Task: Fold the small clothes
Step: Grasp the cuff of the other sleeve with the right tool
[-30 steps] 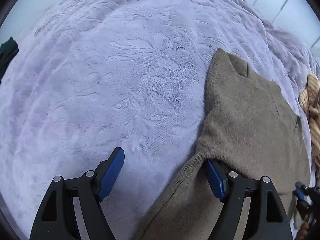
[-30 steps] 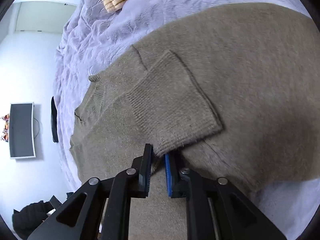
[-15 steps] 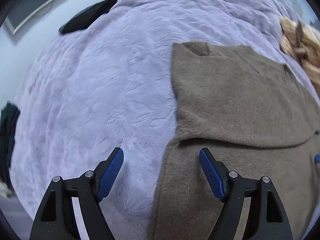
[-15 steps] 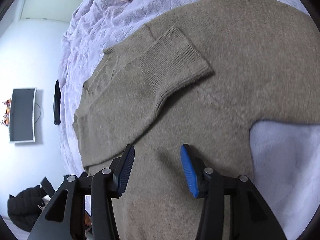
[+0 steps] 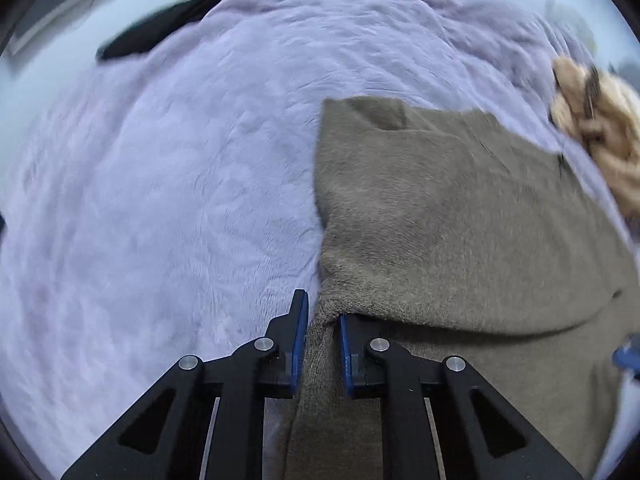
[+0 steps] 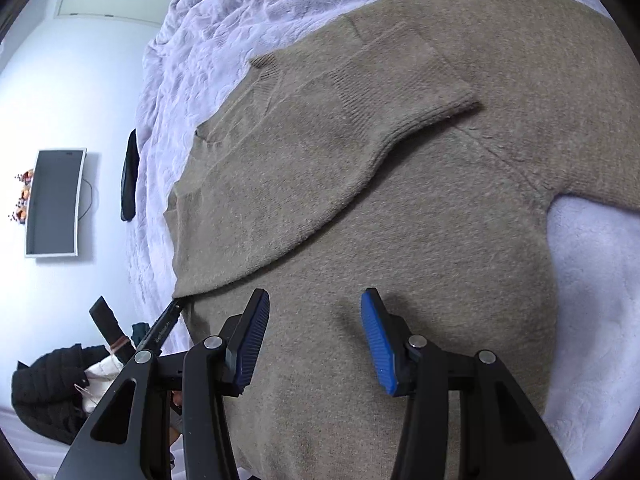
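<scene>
Left wrist: left gripper (image 5: 323,334) just clamped on brown sweater (image 5: 460,232) edge; right gripper (image 6: 314,334) jaws apart, empty.

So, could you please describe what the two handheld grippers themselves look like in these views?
Both match: the left gripper and right gripper each have two matte black, angular fingers with triangular cut-outs and silver round pivot pins. Each fingertip carries a blue pad, ribbed on its inner face. No cables, sleeves or readable markings show.

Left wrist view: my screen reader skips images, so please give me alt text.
The left hand-held gripper is shut on the side edge of a brown sweater lying on a lilac blanket, one sleeve folded across its body. A tan knit garment lies at far right.
</scene>
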### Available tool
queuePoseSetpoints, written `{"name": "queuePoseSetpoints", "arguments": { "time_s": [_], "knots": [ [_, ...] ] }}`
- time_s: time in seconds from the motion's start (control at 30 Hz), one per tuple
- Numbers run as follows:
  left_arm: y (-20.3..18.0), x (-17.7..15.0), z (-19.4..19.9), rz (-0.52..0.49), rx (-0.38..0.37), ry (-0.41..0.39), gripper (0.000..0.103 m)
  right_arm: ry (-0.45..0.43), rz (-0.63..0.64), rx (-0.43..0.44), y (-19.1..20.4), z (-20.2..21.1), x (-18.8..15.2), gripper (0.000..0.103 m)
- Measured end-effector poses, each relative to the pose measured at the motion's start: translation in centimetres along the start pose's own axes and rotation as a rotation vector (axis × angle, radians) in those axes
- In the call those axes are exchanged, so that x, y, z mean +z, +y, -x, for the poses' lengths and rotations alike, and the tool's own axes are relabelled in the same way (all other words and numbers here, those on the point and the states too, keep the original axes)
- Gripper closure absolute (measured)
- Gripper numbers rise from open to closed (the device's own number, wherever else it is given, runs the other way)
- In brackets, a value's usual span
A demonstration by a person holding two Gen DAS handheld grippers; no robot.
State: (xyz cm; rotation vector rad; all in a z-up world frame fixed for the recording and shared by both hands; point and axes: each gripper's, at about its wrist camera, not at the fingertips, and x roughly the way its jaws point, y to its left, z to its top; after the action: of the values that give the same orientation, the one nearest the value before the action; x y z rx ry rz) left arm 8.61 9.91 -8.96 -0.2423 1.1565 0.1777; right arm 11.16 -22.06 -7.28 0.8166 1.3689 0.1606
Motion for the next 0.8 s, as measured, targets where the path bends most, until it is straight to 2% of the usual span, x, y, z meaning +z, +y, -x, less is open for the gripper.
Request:
{"name": "queuePoseSetpoints", "arguments": {
  "time_s": [0.1, 0.23, 0.47, 0.5, 0.53, 0.57, 0.63, 0.73, 0.8],
  "knots": [
    [2.1, -0.8, -1.0, 0.135, -0.085, 0.022, 0.087, 0.014, 0.016, -0.014, 0.2, -0.6, 0.0, 0.051],
    [2.4, -0.8, -0.5, 0.153, -0.103, 0.050, 0.084, 0.028, 0.002, -0.024, 0.0, -1.1, 0.0, 0.051],
    [1.2, -1.8, 1.4, 0.060, -0.018, 0.120, 0.081, 0.035, -0.011, -0.022, -0.2, -0.9, -0.2, 0.051],
    [0.9, -2.0, 1.7, 0.046, -0.005, 0.133, 0.074, 0.035, -0.015, -0.020, -0.3, -0.8, -0.3, 0.051],
    [0.7, -2.1, 2.0, 0.037, 0.003, 0.139, 0.045, 0.033, -0.018, -0.017, -0.3, -0.7, -0.4, 0.051],
    [0.4, -2.2, 2.4, 0.032, 0.017, 0.130, 0.024, 0.033, -0.020, -0.014, -0.4, -0.6, -0.5, 0.051],
    [-0.4, -2.7, 3.6, 0.008, 0.026, 0.104, 0.023, 0.031, -0.025, -0.011, -0.5, -0.3, -0.8, 0.051],
    [-2.0, -3.0, 4.3, -0.012, -0.006, 0.128, 0.023, 0.026, -0.036, -0.007, -0.9, 0.4, -1.3, 0.051],
    [-3.6, -3.3, 4.6, -0.043, -0.027, 0.150, 0.023, 0.021, -0.051, -0.007, -1.4, 0.9, -1.7, 0.047]
  ]
}}
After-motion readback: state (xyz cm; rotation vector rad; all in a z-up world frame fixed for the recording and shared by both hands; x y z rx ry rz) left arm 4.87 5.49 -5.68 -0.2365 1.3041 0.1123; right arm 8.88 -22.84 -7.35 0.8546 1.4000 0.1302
